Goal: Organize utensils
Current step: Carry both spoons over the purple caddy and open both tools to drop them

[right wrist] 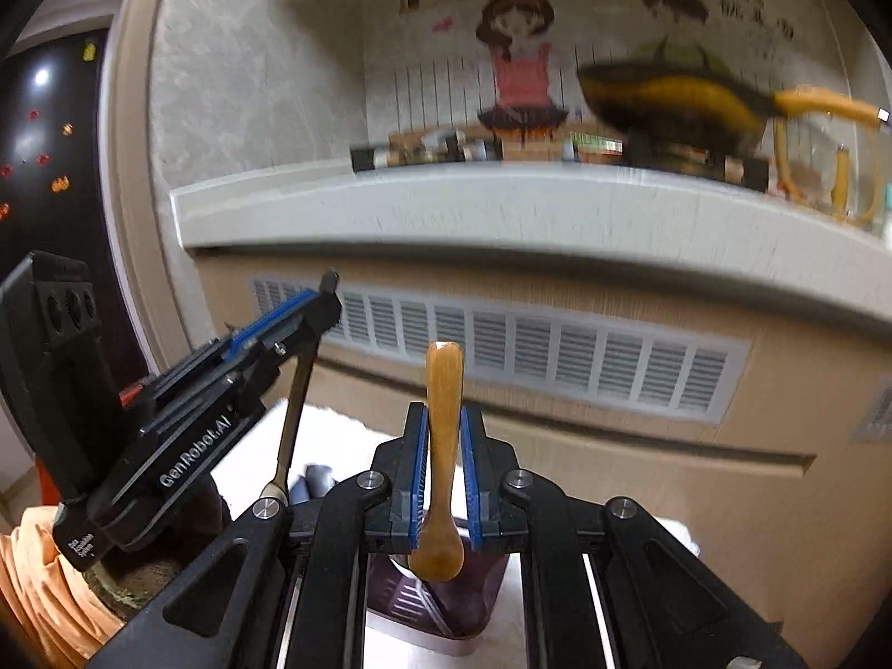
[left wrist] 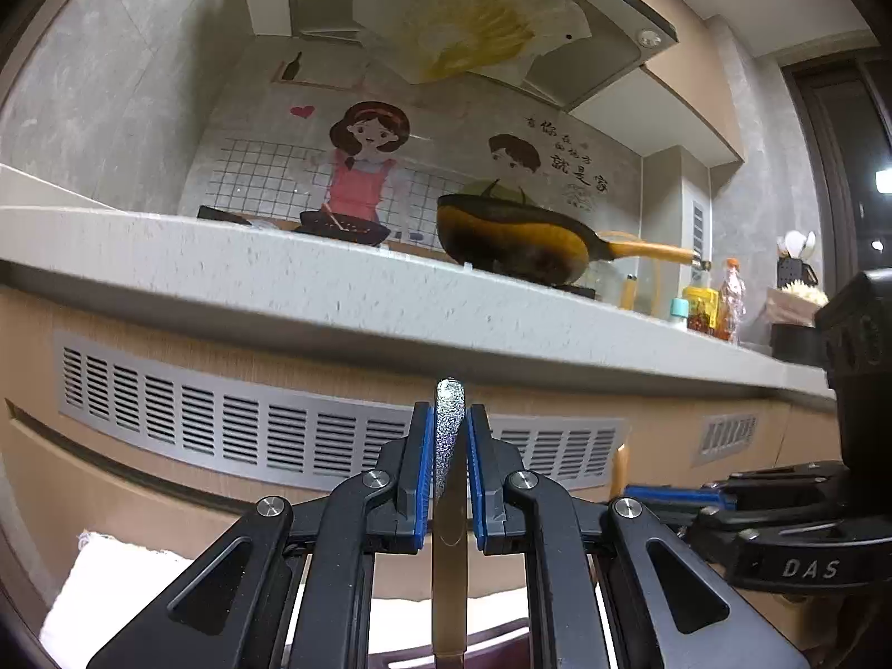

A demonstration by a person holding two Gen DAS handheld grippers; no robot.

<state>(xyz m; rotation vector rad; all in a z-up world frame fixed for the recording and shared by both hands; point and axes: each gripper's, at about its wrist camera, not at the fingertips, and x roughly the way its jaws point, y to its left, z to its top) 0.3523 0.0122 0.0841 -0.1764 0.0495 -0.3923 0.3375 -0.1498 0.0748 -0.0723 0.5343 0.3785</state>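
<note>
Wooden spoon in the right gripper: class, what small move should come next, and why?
Probably lower the wooden spoon into the dark container below it. The right gripper is shut on its handle, bowl end hanging just above that container's opening.

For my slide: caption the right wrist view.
Right gripper grips a wooden spoon; left gripper holds a metal utensil.

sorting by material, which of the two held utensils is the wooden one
The wooden spoon in the right tongs: plain brown wood. The left tongs hold a metal utensil with a glittery handle.
</note>
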